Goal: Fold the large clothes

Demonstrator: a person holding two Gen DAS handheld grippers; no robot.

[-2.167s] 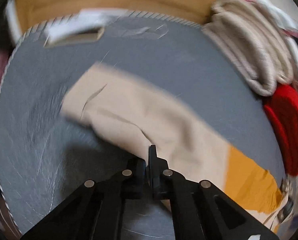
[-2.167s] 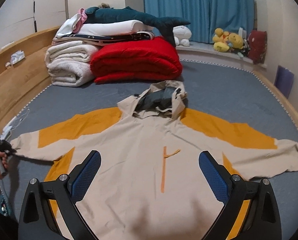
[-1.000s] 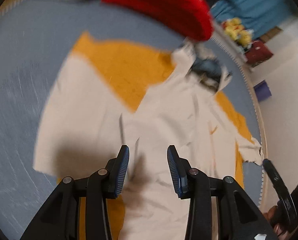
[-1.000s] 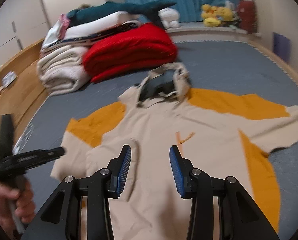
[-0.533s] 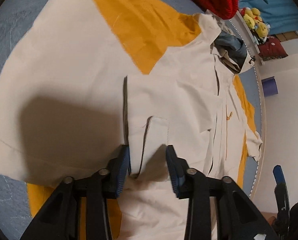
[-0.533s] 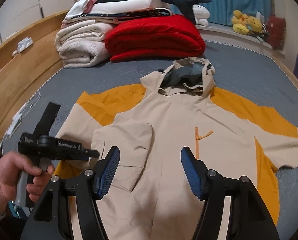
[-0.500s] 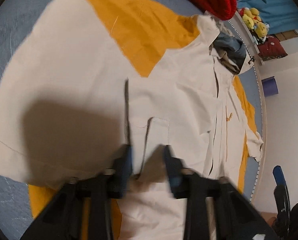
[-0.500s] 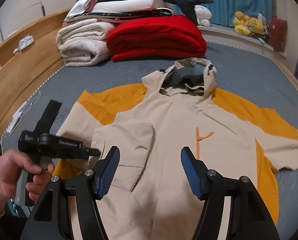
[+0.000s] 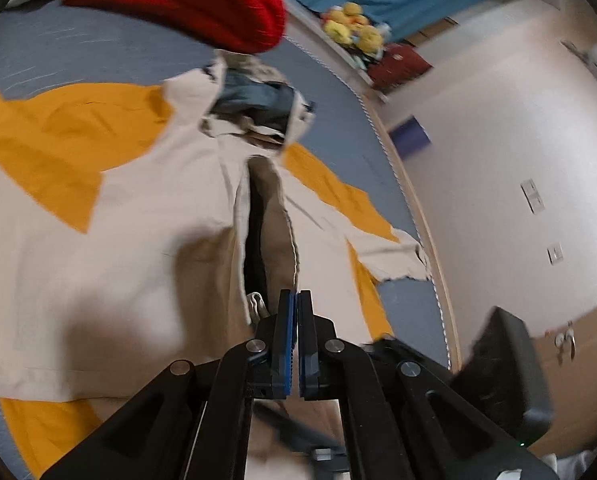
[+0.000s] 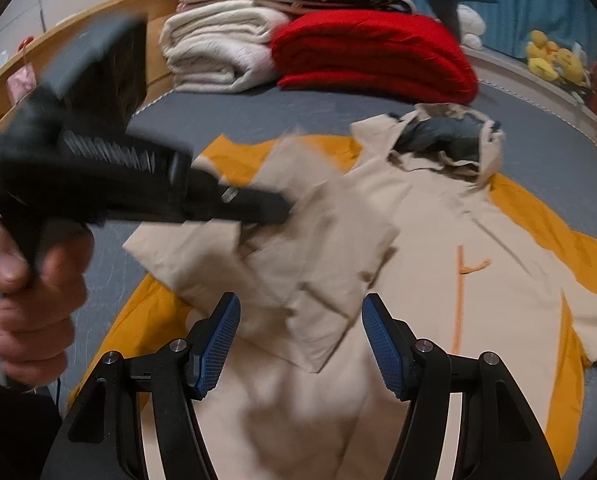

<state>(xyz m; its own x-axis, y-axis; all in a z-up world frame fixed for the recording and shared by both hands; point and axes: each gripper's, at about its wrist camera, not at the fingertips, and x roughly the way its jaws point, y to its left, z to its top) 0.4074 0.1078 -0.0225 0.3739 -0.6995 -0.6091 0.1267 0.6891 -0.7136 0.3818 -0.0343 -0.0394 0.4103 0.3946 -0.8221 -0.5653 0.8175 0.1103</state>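
Note:
A beige and orange hooded jacket (image 10: 438, 280) lies front up on the grey-blue mattress (image 10: 226, 120), its hood (image 10: 442, 144) towards the far end. My left gripper (image 9: 292, 320) is shut on the beige sleeve (image 9: 274, 240), which rises in a fold to its tips. In the right wrist view a hand holds that left gripper (image 10: 274, 210), blurred, above the folded-over sleeve (image 10: 298, 256). My right gripper (image 10: 300, 344) is open above the jacket's lower front, and its pads (image 10: 218, 344) touch no cloth. The far sleeve (image 9: 390, 256) lies flat.
A red blanket (image 10: 370, 52) and cream blankets (image 10: 218, 52) are stacked at the head of the mattress. Plush toys (image 10: 550, 60) sit on the ledge at the far right. A wooden bed frame (image 10: 98, 16) runs along the left, and a wall (image 9: 498, 160) stands beyond the right edge.
The left gripper has shut on the sleeve, lifted it and carried it across over the jacket's body. The right gripper has opened wider and dropped closer to the cloth.

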